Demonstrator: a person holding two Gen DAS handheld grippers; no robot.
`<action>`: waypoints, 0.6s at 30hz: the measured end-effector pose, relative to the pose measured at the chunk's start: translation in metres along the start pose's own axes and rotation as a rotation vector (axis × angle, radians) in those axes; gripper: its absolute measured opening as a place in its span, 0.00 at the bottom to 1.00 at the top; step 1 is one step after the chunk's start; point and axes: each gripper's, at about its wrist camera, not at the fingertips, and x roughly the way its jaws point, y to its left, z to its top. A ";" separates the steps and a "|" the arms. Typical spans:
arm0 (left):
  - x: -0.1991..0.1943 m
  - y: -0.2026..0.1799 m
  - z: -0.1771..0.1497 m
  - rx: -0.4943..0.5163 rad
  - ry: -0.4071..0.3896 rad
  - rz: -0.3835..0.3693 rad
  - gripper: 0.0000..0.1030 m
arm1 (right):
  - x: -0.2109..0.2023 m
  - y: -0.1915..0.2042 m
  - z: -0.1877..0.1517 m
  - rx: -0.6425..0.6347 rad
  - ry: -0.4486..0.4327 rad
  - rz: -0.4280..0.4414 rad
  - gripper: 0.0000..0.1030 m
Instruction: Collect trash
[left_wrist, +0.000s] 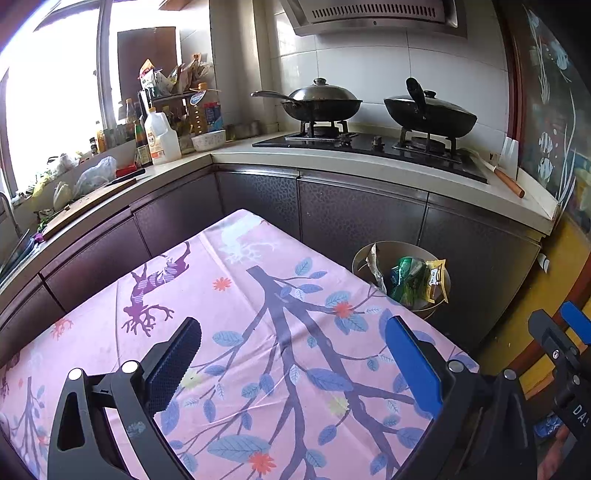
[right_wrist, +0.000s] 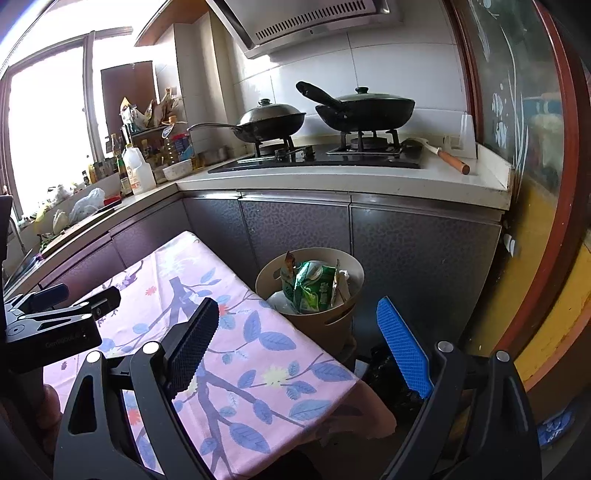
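Observation:
A beige trash bin (left_wrist: 360, 258) stands on the floor beyond the table's far right corner; it also shows in the right wrist view (right_wrist: 328, 325). It holds a green wrapper (left_wrist: 406, 280), a yellow packet (left_wrist: 436, 282) and crumpled foil; the green wrapper shows again in the right wrist view (right_wrist: 312, 288). My left gripper (left_wrist: 295, 350) is open and empty above the pink floral tablecloth (left_wrist: 236, 332). My right gripper (right_wrist: 299, 339) is open and empty over the table's right edge, short of the bin. The left gripper's body (right_wrist: 55, 325) shows at the left of the right wrist view.
An L-shaped counter (left_wrist: 332, 158) with dark cabinets runs behind the table. Two lidded woks (left_wrist: 321, 99) sit on the gas hob. Bottles and bags (left_wrist: 159, 129) crowd the window corner. A decorated glass door (right_wrist: 517, 110) is at the right.

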 end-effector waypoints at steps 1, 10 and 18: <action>0.000 0.000 0.000 0.001 -0.004 0.011 0.96 | -0.001 -0.001 0.000 -0.003 -0.003 -0.006 0.84; -0.002 0.002 -0.001 0.000 -0.017 0.035 0.96 | -0.004 -0.001 0.001 -0.005 -0.007 -0.009 0.84; -0.002 -0.001 -0.001 0.007 -0.017 0.030 0.96 | -0.006 -0.002 0.000 -0.001 0.000 -0.002 0.84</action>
